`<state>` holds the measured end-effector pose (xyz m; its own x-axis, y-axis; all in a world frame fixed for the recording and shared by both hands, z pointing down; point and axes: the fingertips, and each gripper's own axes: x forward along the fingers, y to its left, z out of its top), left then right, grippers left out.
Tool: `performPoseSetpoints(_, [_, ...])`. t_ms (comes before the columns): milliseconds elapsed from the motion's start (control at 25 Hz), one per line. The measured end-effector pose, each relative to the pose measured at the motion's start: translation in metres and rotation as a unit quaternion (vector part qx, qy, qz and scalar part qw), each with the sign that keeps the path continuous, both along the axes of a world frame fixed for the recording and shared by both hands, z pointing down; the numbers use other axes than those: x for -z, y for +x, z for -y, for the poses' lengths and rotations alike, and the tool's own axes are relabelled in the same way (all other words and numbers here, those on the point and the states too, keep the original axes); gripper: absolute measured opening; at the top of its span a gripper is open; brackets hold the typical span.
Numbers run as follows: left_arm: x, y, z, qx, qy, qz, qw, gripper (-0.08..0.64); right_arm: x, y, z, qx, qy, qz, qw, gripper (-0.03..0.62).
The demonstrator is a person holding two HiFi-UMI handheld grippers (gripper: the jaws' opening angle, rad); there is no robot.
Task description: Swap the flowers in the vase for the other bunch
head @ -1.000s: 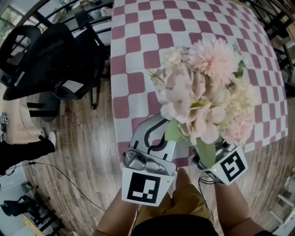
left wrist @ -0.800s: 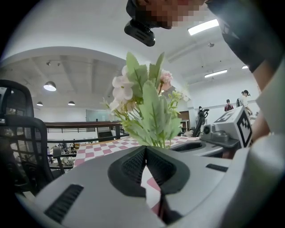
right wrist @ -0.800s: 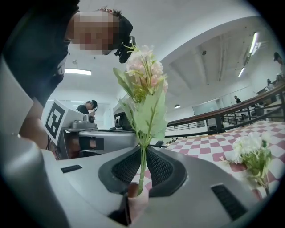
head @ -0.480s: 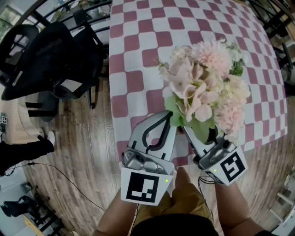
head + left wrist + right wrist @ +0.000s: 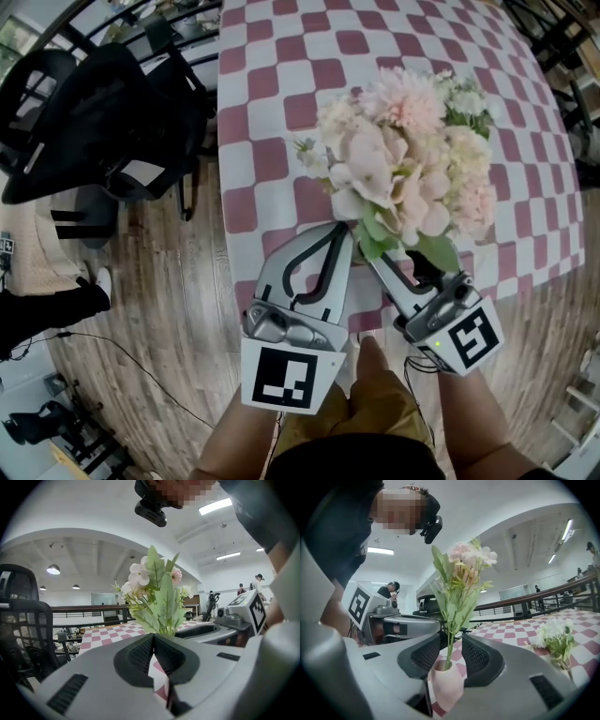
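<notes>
Checked pink-and-white worktop (image 5: 281, 56) carries a white bunch (image 5: 553, 637) lying right of the right gripper (image 5: 451, 651), with a black chair (image 5: 84, 112) well off to the left of the left gripper (image 5: 153, 638). The right gripper's jaws are opening, with the pink vase (image 5: 445, 686) and its pink bouquet (image 5: 403, 169) between them. The left gripper is closed and empty, just beside the right gripper.

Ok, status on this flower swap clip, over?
Left gripper shut, empty. Right gripper jaws opening, pink vase between them. Pink bouquet in vase; white bunch lying on table beyond. Nothing seen blocking.
</notes>
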<state>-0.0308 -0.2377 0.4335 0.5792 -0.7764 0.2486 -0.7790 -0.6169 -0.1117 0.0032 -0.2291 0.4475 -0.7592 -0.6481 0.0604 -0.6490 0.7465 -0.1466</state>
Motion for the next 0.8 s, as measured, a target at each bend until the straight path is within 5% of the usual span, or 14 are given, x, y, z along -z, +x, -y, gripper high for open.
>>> performPoseSetpoints(800, [0.003,0.002,-0.020,0.001,0.004,0.000,1.0000,0.009,-0.003,0.004,-0.024,0.006,-0.005,-0.006,1.000,0.150])
